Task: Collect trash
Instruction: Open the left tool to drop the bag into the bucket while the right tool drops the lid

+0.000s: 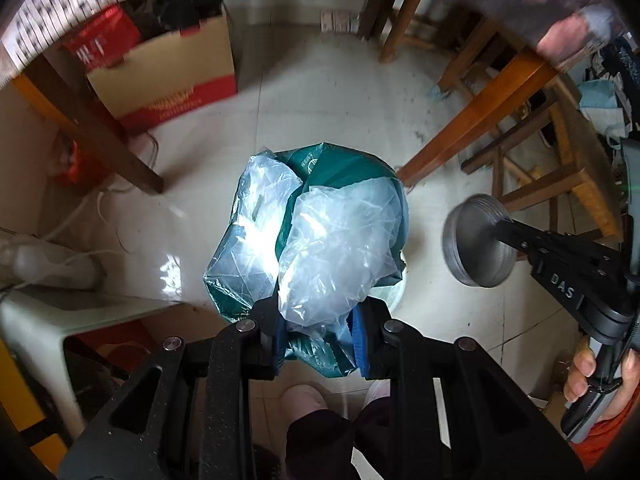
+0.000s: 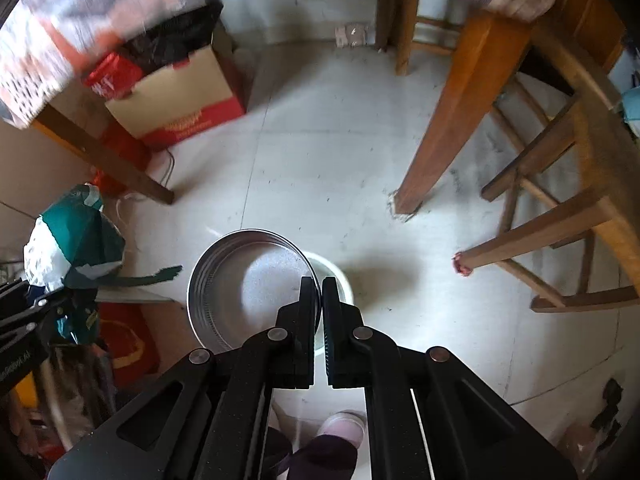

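Trash for collection is in both tools: a bundle of clear and green plastic bags (image 1: 316, 236) and a round metal lid (image 2: 248, 288).

1. Left gripper (image 1: 320, 332): clenched on the lower end of the bag bundle, blue pads pressing the film from both sides. The bundle extends away from the fingers toward frame centre, its long axis running from bottom centre upward.
2. Right gripper (image 2: 318, 292): jaws closed to a thin slit, pinching the rim of the metal lid. The lid hangs left of the fingers with its hollow side facing the camera. In the left wrist view the same lid (image 1: 480, 240) sits at centre right, apart from the bags.
3. White bin (image 2: 336, 276): its rim shows just behind the lid in the right wrist view and peeks out under the bags' right edge in the left wrist view. Judged as the drop point, it lies directly beneath both loads, with the left hand's bundle more squarely over it.
4. Clearances: a wooden table leg (image 2: 440, 128) stands to the upper right, a wooden chair (image 2: 560, 220) further right, a cardboard box (image 2: 180, 96) at upper left. Pale tiled floor (image 2: 320, 160) around the bin is open. The person's shoes appear at the bottom edge, close to the bin.
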{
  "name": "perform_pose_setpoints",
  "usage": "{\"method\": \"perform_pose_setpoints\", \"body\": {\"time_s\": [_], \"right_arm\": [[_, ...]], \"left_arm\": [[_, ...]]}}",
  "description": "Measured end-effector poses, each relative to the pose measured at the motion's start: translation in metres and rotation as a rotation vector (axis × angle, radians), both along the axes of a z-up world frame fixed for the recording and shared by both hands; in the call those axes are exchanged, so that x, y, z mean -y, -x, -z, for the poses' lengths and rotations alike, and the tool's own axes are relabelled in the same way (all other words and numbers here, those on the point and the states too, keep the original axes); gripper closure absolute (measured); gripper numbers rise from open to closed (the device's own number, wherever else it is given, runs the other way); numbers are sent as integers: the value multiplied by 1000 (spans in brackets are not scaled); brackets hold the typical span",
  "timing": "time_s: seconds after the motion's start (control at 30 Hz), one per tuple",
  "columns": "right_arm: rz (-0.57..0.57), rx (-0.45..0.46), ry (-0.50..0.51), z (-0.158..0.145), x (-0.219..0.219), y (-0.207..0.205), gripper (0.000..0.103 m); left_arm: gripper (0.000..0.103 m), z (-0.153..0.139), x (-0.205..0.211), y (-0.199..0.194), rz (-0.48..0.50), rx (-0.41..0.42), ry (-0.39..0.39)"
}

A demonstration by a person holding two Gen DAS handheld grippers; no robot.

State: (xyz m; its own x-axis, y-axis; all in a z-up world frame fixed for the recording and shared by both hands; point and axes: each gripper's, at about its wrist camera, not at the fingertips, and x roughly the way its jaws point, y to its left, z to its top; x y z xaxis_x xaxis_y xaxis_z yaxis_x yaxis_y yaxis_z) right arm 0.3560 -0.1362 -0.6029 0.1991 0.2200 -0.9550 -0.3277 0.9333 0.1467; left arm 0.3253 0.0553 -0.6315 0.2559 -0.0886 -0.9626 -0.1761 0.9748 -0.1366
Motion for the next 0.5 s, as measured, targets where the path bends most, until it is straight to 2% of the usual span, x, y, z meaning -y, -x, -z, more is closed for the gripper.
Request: {"method": "perform_pose_setpoints", "body": {"time_s": [0.1, 0.17, 0.23, 0.33, 0.5], "right_arm": [[-18, -19, 0, 25, -7, 0, 98], [-33, -54, -1, 38, -9, -3, 90], [-35, -108, 11, 50, -12, -5, 64], [-27, -132, 11, 56, -8, -4, 63], [5, -132, 10, 42, 11, -4, 63]], "left_arm": [[77, 26, 3, -1, 0, -23, 17], [77, 41, 5, -2, 4, -40, 24], [77, 51, 8, -4, 13, -54, 29], [77, 64, 18, -10, 32, -77, 41], [74, 79, 38, -23, 81, -102, 34]]}}
